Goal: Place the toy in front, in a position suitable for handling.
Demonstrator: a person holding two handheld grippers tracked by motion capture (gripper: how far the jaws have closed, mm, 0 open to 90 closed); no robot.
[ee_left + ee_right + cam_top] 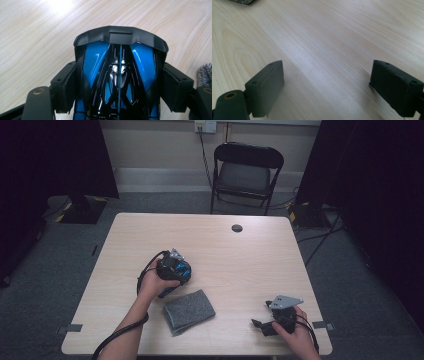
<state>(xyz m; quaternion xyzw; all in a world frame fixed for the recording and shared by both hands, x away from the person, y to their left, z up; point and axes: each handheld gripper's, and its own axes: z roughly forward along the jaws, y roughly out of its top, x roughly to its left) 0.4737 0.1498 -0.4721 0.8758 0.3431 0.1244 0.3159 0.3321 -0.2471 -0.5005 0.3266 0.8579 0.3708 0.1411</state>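
My left gripper (176, 270) is held over the left middle of the wooden table (240, 265), shut on a glossy blue and black toy car (181, 268). In the left gripper view the car (120, 62) sits between both pads (66, 87), its black rear spoiler pointing away. A folded grey cloth (189, 311) lies flat just in front of that hand; its fuzzy edge (205, 75) shows at the right. My right gripper (261, 318) rests near the table's front right corner, jaws wide open over bare wood (327, 85) with nothing between them. A corner of the cloth (243, 1) peeks in at the top left.
A round cable hole (237, 228) sits near the table's far edge. A black folding chair (247, 170) stands behind the table by the wall. Cables (320, 237) run across the grey floor at the right, and dark curtains (380, 180) hang at both sides.
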